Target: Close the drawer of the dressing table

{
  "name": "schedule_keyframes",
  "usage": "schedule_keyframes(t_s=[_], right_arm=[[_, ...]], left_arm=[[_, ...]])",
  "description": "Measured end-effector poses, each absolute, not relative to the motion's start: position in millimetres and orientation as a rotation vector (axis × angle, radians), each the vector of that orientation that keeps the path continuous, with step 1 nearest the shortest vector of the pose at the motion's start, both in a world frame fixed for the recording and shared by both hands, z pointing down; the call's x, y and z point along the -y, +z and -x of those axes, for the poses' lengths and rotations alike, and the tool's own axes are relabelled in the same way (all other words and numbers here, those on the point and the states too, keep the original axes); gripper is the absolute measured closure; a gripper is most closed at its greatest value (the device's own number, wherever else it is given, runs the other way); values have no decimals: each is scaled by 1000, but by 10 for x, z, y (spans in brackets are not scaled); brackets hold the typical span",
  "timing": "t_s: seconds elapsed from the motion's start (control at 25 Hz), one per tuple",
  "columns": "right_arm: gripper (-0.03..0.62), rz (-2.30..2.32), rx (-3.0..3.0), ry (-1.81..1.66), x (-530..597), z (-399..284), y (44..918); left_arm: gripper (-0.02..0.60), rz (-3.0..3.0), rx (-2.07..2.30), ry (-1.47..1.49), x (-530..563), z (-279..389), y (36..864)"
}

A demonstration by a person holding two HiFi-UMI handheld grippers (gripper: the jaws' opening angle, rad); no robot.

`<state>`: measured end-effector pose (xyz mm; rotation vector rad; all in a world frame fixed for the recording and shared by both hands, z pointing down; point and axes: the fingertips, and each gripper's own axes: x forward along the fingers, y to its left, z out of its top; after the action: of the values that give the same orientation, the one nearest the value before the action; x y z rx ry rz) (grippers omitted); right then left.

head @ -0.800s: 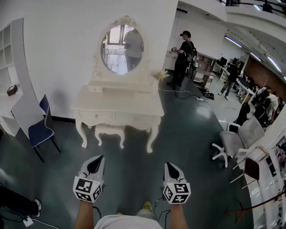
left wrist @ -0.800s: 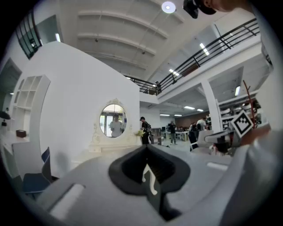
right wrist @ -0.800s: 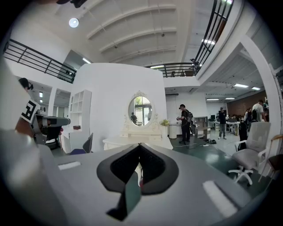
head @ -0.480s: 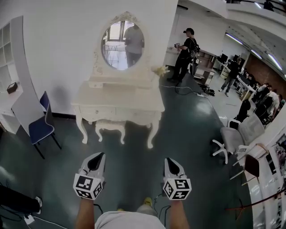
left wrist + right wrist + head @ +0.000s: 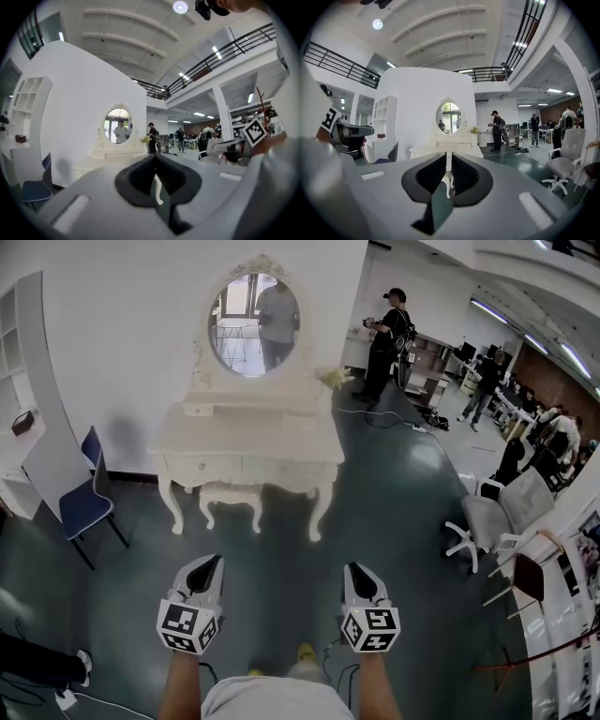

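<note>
The white dressing table [image 5: 248,437] with an oval mirror [image 5: 254,322] stands against the far wall, a few steps ahead of me. Two drawer fronts [image 5: 202,465] run along its front, and a small stool [image 5: 230,498] sits under it. From this distance I cannot tell whether a drawer stands open. My left gripper [image 5: 206,570] and right gripper [image 5: 360,575] are held low near my body, side by side, both shut and holding nothing. The table also shows far off in the left gripper view [image 5: 101,161] and in the right gripper view [image 5: 440,150], beyond each gripper's jaws [image 5: 155,157] [image 5: 449,157].
A blue chair [image 5: 80,502] stands left of the table beside a white shelf unit [image 5: 19,381]. A white office chair [image 5: 497,521] is at the right. A person in black [image 5: 389,334] stands behind the table's right end, with cables [image 5: 394,423] on the dark green floor.
The dressing table has come slightly nearer and sits higher in the head view. Both grippers keep their place and stay shut.
</note>
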<state>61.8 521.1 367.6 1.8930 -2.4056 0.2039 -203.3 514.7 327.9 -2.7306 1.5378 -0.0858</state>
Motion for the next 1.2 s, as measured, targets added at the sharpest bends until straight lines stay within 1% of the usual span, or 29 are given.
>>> schedule_keyframes(t_s=[0.16, 0.8, 1.2], right_arm=[[545, -1897, 2400, 210, -5221, -640, 3692], [545, -1917, 2367, 223, -5037, -863, 3778], [545, -1883, 2387, 252, -4594, -1121, 3873]], left_arm=[[582, 2743, -1526, -99, -5156, 1997, 3313], [581, 2774, -1496, -147, -4996, 1771, 3382], [581, 2788, -1503, -194, -4585, 1466, 3461]])
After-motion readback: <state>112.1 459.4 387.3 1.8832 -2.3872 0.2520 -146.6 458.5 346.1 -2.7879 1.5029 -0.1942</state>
